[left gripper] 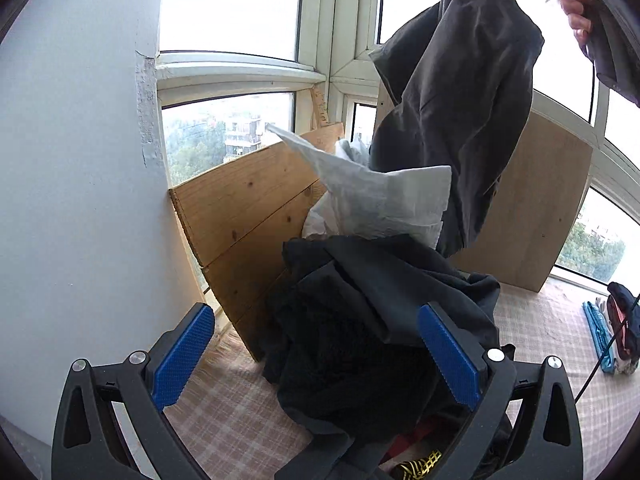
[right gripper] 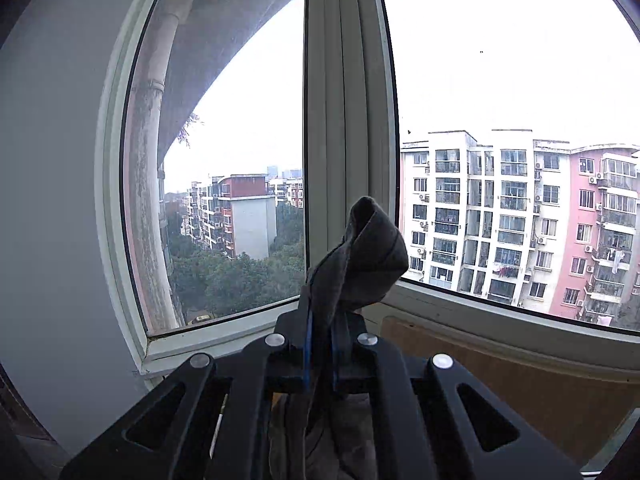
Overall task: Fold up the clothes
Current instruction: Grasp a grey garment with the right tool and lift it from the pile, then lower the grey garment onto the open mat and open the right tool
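Right wrist: right hand-held gripper (right gripper: 320,344) pinching grey garment (right gripper: 372,256).

The grey garment (left gripper: 452,92) runs off the frame's top edge.

Heap of clothes (left gripper: 360,320) on the table (left gripper: 540,320), boards (left gripper: 248,208) behind, window (left gripper: 232,8) beyond.

A lived-in flat high up in an apartment block, seen from a glazed balcony corner.

White-framed windows (right gripper: 346,120) are looking out on residential towers (right gripper: 516,220) with laundry hanging on balconies and treetops lying below; a checked cloth (left gripper: 240,412) is covering the work surface, wooden boards (left gripper: 248,216) are leaning against the panes, and a pile of clothes (left gripper: 360,320) is sitting on the cloth.
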### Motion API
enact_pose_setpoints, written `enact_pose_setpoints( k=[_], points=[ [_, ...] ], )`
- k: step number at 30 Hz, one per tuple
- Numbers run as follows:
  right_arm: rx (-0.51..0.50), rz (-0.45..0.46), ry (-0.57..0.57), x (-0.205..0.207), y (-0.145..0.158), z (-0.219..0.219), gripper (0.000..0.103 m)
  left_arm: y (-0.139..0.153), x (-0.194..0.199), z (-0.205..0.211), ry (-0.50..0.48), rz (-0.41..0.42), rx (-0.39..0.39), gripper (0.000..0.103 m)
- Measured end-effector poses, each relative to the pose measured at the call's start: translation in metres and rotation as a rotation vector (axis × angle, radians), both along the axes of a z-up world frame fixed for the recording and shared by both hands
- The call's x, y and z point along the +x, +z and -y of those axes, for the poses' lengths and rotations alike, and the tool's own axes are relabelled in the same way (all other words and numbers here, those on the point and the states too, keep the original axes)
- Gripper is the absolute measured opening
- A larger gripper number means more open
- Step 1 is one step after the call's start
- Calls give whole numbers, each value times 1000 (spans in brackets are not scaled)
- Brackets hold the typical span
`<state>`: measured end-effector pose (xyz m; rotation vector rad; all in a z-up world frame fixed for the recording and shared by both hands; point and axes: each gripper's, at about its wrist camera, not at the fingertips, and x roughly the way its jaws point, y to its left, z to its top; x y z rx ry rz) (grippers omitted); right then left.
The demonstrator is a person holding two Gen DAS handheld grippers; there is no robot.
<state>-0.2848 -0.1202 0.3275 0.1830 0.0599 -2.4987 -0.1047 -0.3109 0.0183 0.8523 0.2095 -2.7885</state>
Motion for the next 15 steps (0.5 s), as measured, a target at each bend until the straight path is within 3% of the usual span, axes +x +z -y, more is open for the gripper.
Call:
enact_pose_setpoints(
  k=[7,11,13,15],
  points=[
    [-82,-111,-36,90,60,-87,6,23,13,-12,-42,-47,-37,102],
    [-109,-163,-58,149,77,-131,6,34,20,-19,-70,-75,-58,102],
    [-26,-92,-68,157,59,-133,6,38,25,-24,-88,-84,-64,102],
    [74,25,-97,154,15,-135,8,37,30,-30,-115,-80,-65,102]
  ],
)
